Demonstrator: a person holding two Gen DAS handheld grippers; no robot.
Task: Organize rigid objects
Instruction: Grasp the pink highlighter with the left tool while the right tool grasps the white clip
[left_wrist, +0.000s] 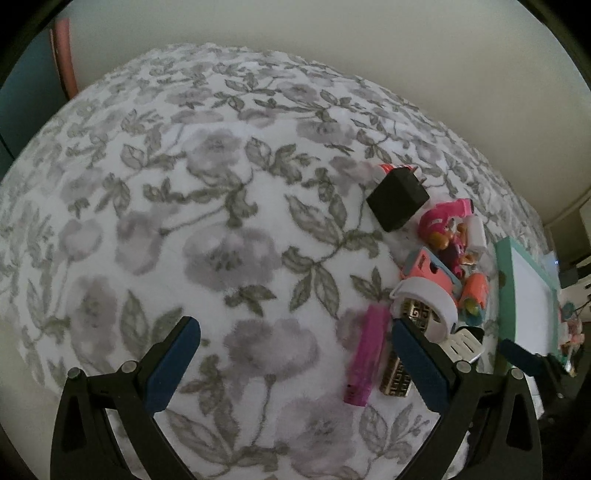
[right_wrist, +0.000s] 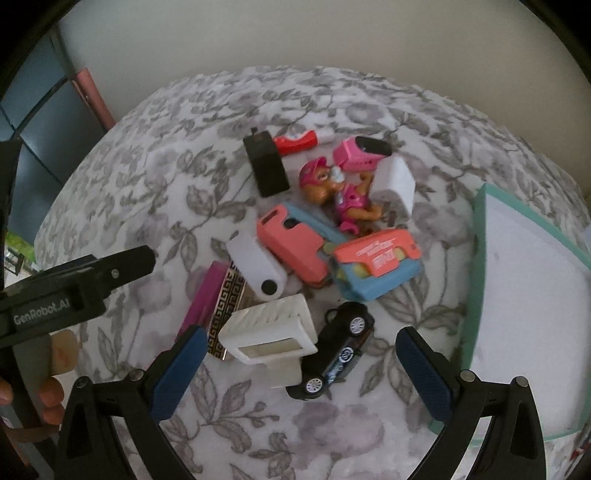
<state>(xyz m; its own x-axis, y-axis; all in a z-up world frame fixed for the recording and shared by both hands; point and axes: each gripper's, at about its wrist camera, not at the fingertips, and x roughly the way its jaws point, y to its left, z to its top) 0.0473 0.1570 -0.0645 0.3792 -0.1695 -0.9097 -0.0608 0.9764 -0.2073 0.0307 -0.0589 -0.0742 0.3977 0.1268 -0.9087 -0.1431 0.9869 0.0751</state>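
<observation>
Hovering wide open above the toy car (right_wrist: 334, 352), the right claw (right_wrist: 303, 373) needed to straddle its narrow body squarely; the left claw (left_wrist: 295, 362), also open, held nothing.

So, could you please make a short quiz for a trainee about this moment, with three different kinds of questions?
1. True or false: the right gripper is shut on the black toy car.
2. Which lies right of the pile? A) teal-rimmed tray B) wooden bowl C) glass jar
3. Fill in: the black charger lies on the ______ blanket.

Key: 1 false, both grippers are open and empty, also the left gripper; 2 A; 3 floral.
</observation>
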